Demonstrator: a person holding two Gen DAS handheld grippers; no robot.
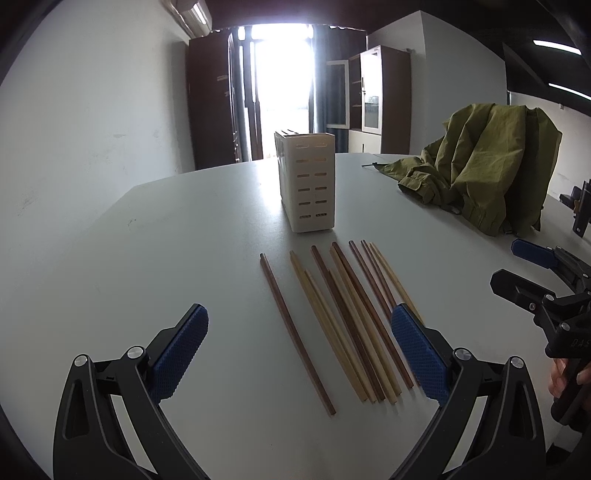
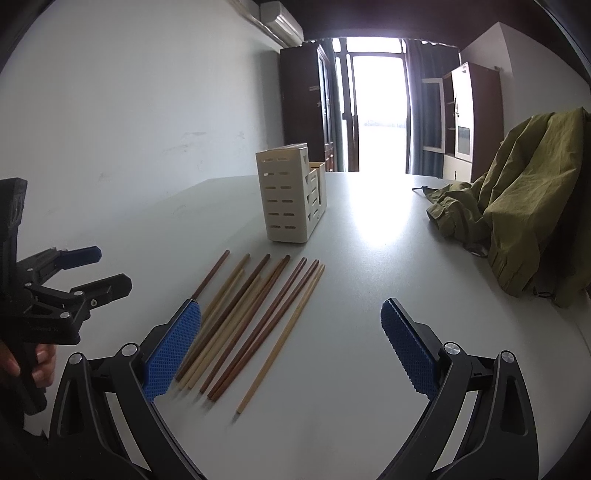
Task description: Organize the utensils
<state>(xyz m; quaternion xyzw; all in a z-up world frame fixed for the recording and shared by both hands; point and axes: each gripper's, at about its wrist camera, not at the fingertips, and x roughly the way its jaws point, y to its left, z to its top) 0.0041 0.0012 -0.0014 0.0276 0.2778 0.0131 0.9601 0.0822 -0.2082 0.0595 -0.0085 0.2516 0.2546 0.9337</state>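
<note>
Chopsticks (image 1: pixel 343 325) ahead between spread left gripper (image 1: pixel 299 354) fingers

On my table (image 1: pixel 184 240), white and matte, an olive-green jacket (image 1: pixel 487 162) lies heaped at two o'clock. At twelve o'clock stands a bright glass door (image 2: pixel 378 110), a dark wooden cabinet (image 2: pixel 306 107) just left of it. An air conditioner (image 2: pixel 280 20) is mounted high at eleven o'clock.

Blown-out backlight from the far doorway (image 2: pixel 376 110), glare on the table (image 2: pixel 373 221), dark fisheye-warped corners.
</note>
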